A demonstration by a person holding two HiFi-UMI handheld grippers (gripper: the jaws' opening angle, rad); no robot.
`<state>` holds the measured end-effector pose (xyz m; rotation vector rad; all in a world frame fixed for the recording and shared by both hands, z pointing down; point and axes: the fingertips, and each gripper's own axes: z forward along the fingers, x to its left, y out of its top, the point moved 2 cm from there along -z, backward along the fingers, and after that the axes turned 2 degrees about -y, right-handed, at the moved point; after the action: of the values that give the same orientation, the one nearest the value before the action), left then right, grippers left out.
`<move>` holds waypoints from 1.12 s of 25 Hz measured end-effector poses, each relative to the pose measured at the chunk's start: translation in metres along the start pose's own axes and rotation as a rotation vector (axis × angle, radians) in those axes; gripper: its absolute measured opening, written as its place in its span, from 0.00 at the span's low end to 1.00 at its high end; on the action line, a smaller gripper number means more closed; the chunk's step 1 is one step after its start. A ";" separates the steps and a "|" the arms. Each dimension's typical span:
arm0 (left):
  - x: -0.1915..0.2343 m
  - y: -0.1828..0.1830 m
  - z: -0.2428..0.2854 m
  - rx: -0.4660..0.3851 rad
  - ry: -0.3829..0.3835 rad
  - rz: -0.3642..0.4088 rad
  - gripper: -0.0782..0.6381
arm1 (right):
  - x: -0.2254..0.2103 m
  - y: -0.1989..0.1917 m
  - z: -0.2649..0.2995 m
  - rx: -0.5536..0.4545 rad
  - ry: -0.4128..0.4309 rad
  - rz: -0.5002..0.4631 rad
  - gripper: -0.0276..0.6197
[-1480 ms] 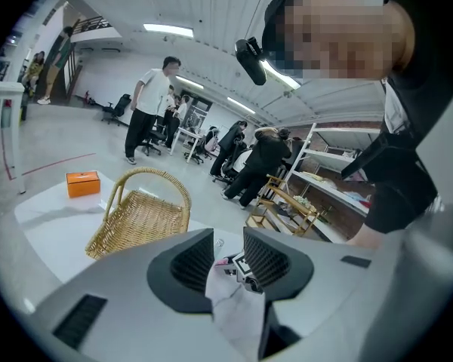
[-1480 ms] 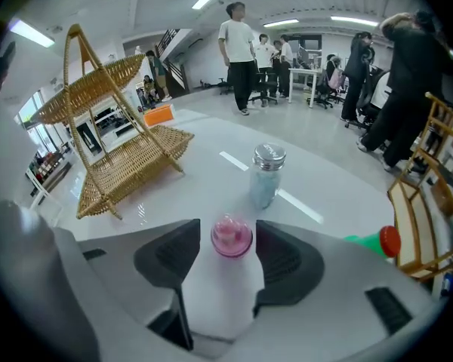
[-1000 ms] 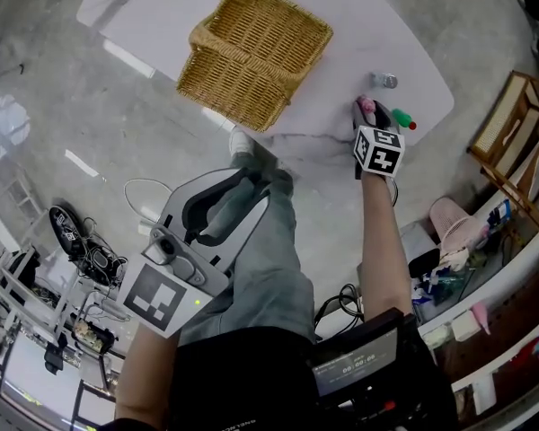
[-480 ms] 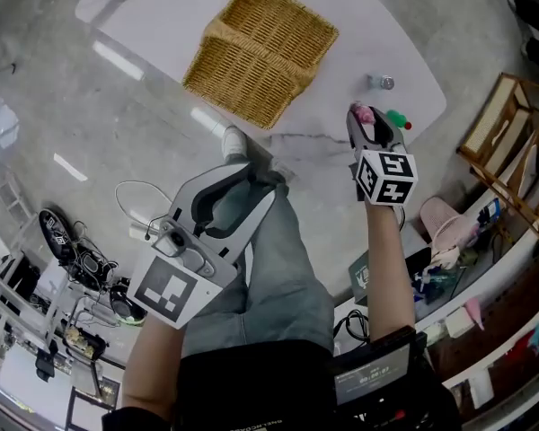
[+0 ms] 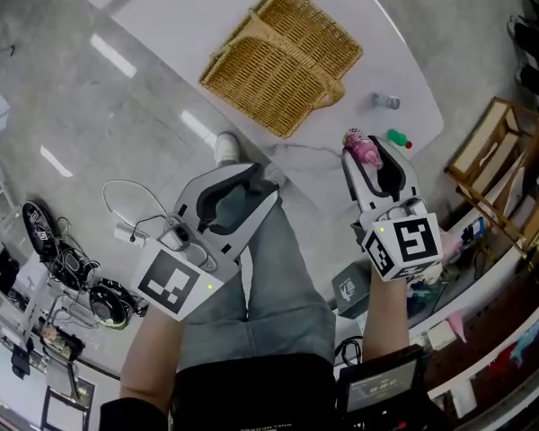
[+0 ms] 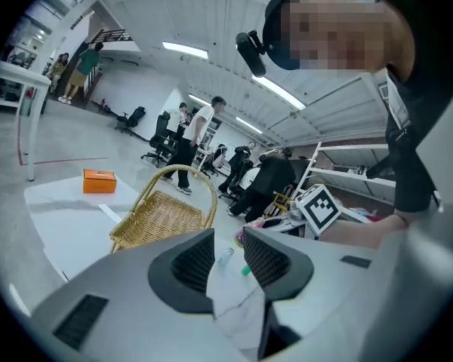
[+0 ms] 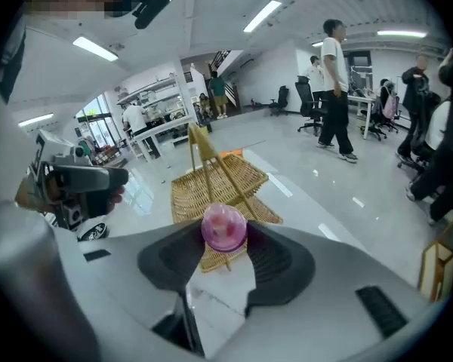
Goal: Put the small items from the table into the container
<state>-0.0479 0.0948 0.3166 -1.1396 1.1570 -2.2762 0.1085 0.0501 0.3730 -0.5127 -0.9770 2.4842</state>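
Beginning closest to the person, the left gripper (image 5: 251, 180) is held over the person's leg, short of the white table (image 5: 189, 16); its jaws are seen standing moderately apart with nothing between them, only the table top showing through the gap. Just beyond it, the right gripper (image 5: 370, 153) is closed on a pink ball (image 5: 362, 145), which is pinched between the two pads near their tips and appears to be carried above the near edge of the table, not resting on it. Past the ball, two more small things are left lying on the table top, well apart from the container: a green item (image 5: 395, 136) with a red end, and farther off a small bottle (image 5: 385, 101) with a silvery look. Farther along stands the wicker basket (image 5: 251, 79), its handle arched over it, and no item can be made out inside it in any view. Behind the basket an orange box (image 6: 99, 180) is seen at the far end of the table, and people (image 6: 198, 138) are seen beyond in the hall. By this showing the task is judged to be at an early stage: one item is in hand and not yet delivered, nothing is seen deposited, and at least the green item and the bottle remain to be collected
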 end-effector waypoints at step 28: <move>0.062 0.005 -0.082 -0.082 0.067 0.036 0.26 | 0.099 0.084 0.115 -0.011 -0.022 -0.040 0.32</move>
<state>-0.1511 0.0964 0.3152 -1.0703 1.2966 -2.2747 -0.0501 -0.0193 0.3741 -0.4651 -0.9999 2.4555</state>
